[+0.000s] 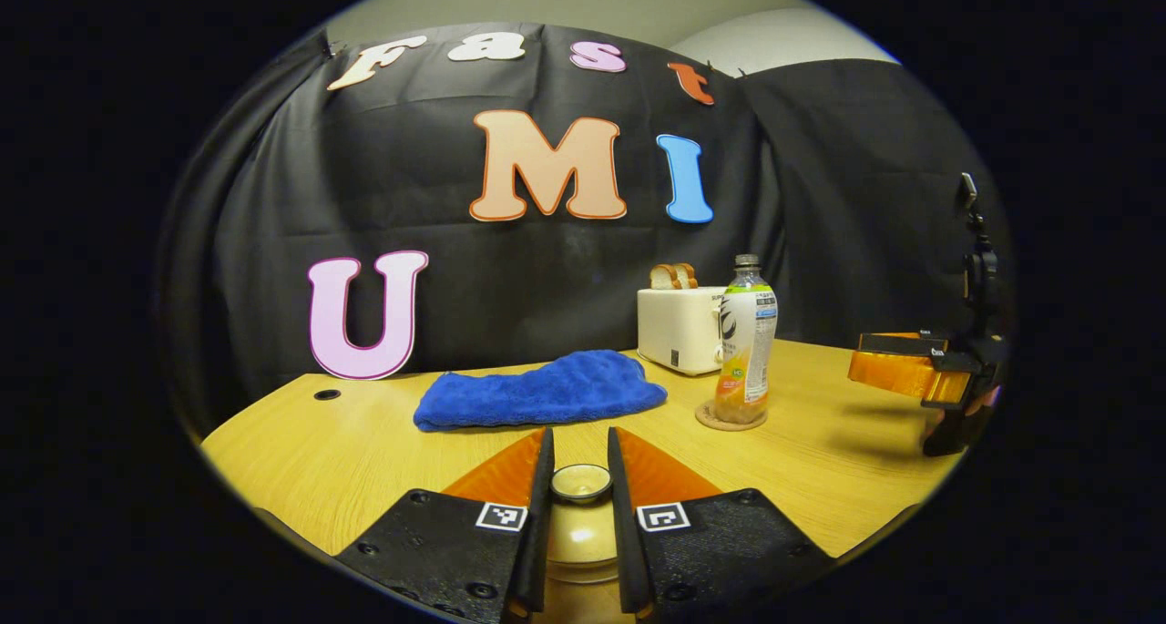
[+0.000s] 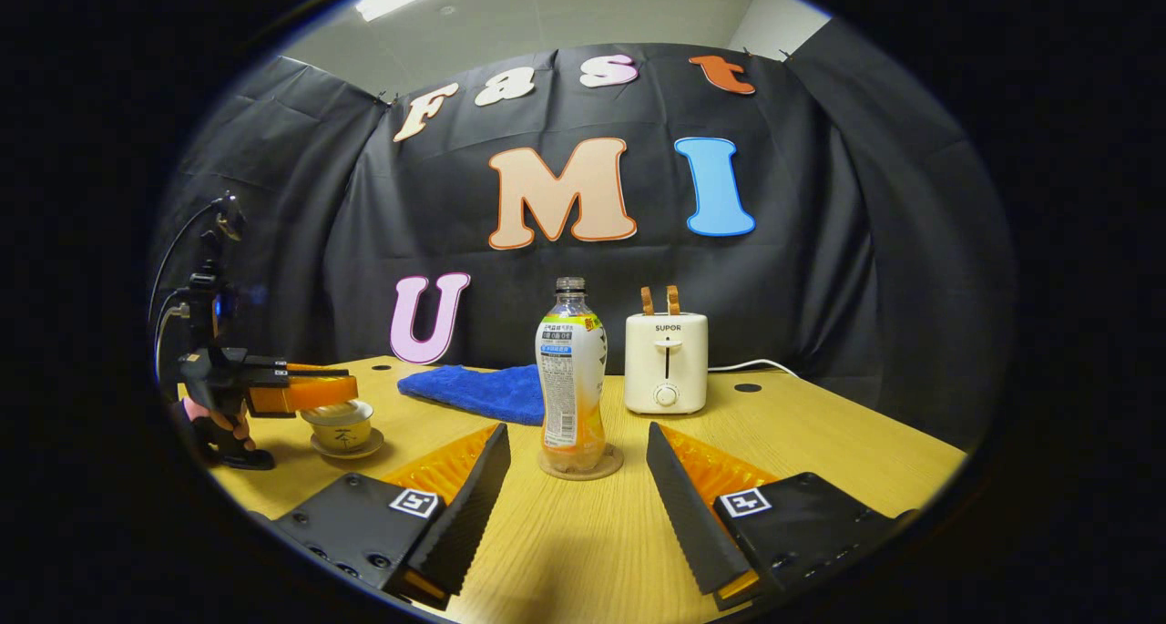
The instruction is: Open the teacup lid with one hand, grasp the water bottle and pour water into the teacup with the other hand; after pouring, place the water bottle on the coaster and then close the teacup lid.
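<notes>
The left gripper (image 1: 580,478) is squeezing the knob of the teacup lid (image 1: 581,484) on the teacup (image 2: 339,426), so lifting it straight up is best, while the right gripper (image 2: 577,478) is waiting wide apart, near the water bottle (image 2: 571,383) standing on its coaster (image 2: 580,465).

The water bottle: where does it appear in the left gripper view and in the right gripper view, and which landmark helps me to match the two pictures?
Left gripper view: the water bottle stands right of centre on the round coaster, in front of the toaster.
Right gripper view: the water bottle stands at the centre on the coaster, left of the toaster.
Shared landmark: the blue towel lies to the bottle's left in both views.
</notes>
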